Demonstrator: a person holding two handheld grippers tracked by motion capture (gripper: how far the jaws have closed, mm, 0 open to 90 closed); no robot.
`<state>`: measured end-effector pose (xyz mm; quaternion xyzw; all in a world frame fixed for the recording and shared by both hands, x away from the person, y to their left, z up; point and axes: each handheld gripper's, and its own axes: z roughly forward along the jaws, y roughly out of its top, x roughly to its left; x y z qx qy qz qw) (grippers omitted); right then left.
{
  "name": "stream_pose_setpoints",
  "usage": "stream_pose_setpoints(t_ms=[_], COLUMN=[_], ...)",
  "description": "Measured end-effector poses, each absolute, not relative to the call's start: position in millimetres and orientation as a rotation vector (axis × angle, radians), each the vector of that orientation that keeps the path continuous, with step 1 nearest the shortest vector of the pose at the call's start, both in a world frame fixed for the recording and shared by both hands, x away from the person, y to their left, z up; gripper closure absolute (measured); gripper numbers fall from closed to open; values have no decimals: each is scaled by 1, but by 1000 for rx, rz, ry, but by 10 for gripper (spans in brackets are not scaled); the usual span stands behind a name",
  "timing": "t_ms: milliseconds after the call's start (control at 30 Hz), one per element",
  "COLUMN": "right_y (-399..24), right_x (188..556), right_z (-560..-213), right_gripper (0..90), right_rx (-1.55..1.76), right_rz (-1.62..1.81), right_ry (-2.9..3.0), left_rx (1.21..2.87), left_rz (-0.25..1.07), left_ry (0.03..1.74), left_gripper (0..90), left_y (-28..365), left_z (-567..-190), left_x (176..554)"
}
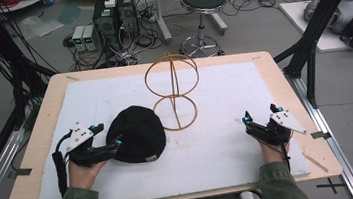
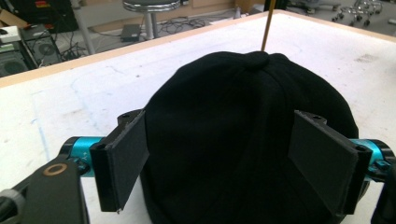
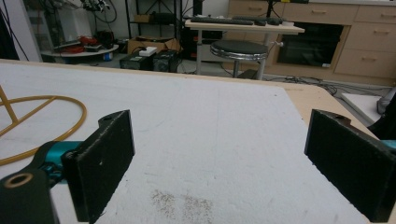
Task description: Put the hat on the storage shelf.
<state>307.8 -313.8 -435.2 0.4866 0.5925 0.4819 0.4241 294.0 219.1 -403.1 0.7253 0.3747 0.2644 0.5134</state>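
A black cap point(image 1: 135, 134) lies crown-up on the white mat, left of centre. My left gripper point(image 1: 110, 137) is open at the cap's left side. In the left gripper view its two pads stand wide apart on either side of the cap point(image 2: 243, 126), and I cannot tell whether they touch it. A gold wire hat stand point(image 1: 173, 91) rises just behind and right of the cap, and its thin rod point(image 2: 266, 25) shows above the crown. My right gripper point(image 1: 261, 117) rests open near the mat's right front, nothing between its pads. The stand's base ring point(image 3: 42, 126) lies to its left.
The white mat point(image 1: 220, 150) covers most of the wooden table point(image 1: 38, 140). Beyond the far edge stand a round stool point(image 1: 202, 1), computer boxes point(image 1: 114, 16) and tangled cables on the floor. Black frame posts point(image 1: 325, 7) rise at the right.
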Motion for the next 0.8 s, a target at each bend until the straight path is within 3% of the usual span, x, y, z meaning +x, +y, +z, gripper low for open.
stream_pose_setpoints(t_ms=[600, 800], right_y=[-317, -318], right_x=[306, 306], right_z=[-436, -436], right_gripper=[76, 76], right_rx=[1234, 1232], right_rz=[1230, 1237], right_ry=[1469, 1468], left_rx=[1926, 1916], left_rz=[572, 553], left_ry=[864, 881], left_gripper=[256, 287], left_y=[195, 195], left_z=[-418, -419], left_x=[305, 305])
